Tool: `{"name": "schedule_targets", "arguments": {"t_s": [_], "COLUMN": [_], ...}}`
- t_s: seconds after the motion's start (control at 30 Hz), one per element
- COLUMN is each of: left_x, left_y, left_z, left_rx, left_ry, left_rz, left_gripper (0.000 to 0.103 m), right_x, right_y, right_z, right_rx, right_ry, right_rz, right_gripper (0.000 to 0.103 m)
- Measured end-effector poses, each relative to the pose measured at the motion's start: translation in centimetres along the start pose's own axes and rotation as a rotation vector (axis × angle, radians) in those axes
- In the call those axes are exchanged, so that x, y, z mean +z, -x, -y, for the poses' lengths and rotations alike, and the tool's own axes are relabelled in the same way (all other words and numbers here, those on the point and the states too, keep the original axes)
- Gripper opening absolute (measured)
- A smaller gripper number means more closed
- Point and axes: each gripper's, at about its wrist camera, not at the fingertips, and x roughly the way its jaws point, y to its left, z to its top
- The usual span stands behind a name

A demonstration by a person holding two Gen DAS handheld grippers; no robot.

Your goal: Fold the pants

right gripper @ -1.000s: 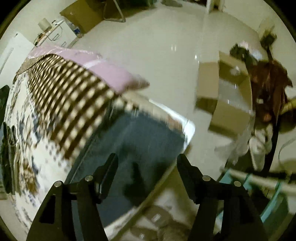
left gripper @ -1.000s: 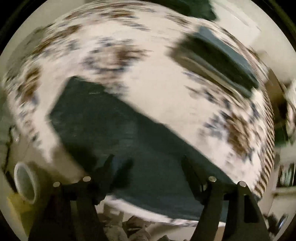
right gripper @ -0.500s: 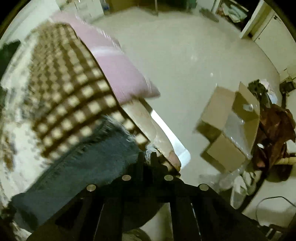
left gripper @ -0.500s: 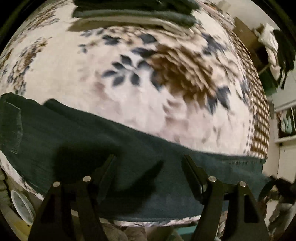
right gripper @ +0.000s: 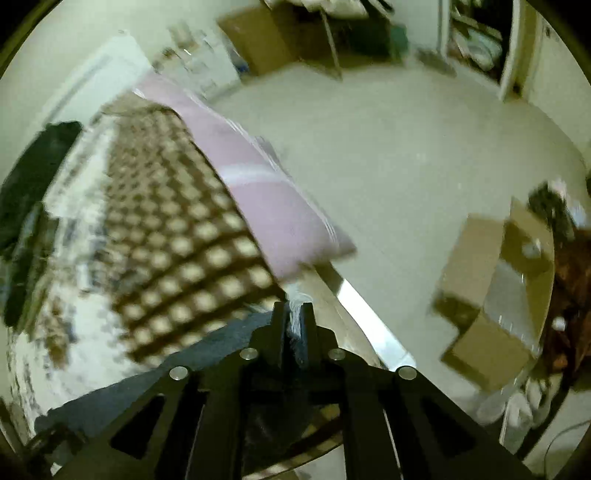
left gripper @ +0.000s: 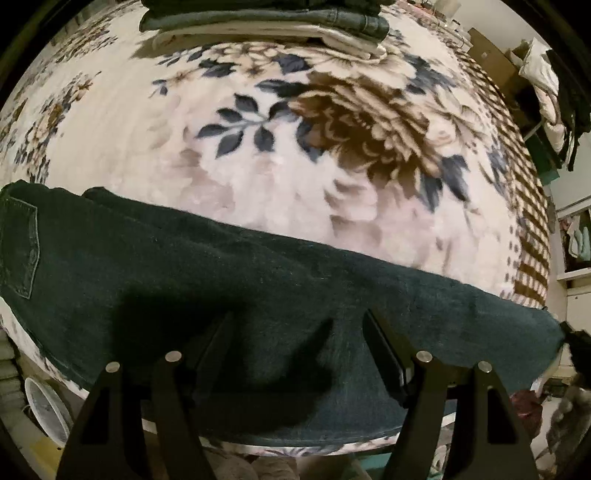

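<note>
Fingers of right gripper (right gripper: 294, 321) pinch pants (right gripper: 221, 343) hem (left gripper (left gripper: 297, 332) spread).

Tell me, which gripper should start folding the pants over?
Probably the right gripper: it is already shut on the frayed hem of the pants. The left gripper hangs open over them, holding nothing.

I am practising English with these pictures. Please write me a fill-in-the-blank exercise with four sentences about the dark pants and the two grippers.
1. The dark denim pants lie on a blanket printed with ____.
2. The left gripper hovers over the pants with its jaws ____.
3. The right gripper is ____ on the frayed hem of the pants.
4. At the far edge of the floral blanket sits a ____ of folded clothes.

Missing words: flowers; open; shut; stack
</note>
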Motion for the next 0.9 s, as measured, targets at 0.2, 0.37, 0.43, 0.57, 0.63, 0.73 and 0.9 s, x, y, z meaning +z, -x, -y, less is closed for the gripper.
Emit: {"name": "schedule_targets", "arguments": {"t_s": [0.2, 0.37, 0.43, 0.57, 0.63, 0.73, 0.9], "left_x": [-0.6, -1.0, -0.9, -1.4, -1.5, -1.4, -1.5], "left_y": [-0.3, -0.9, -1.4, -2.7, -3.8, -4.5, -5.3], "left_z": [-0.4, 0.0, 0.3, 0.9, 1.0, 1.0, 1.3], "left_rx": [-0.024, -0.035, -0.040, -0.023, -0.009, -0.015, -0.043], "left_ry": [0.005, 0.013, 0.014, -0.029, -0.047, -0.050, -0.057], "left_rz": [-0.034, -0.074, -0.087, -0.103, -0.126, -0.135, -0.153], "left_gripper": [0.070, 0.070, 0.070, 0.070, 0.070, 0.075, 0.103], "right_x": [-3.1, -6.9, -8.6, -11.3, -11.8, -12.0, -11.5], "right_y": [-0.8, -0.7, -1.8, -4.1, -4.7, -4.5, -5.0], "right_z": [2.9, 5.5, 5.3, 3.6, 2.9, 3.0, 2.7], "right_rx": [-0.009, 0.127, 0.225, 0.287, 0.283, 0.358, 0.484], "right_ry": [-0.132, -0.386, -0.474, -0.494, -0.488, -0.518, -0.529], "right_rz": [-0.088, -0.142, -0.190, -0.237, -0.204, -0.153, -0.116], "right_gripper": [0.067, 0.067, 0.067, 0.065, 0.066, 0.066, 0.065]}}
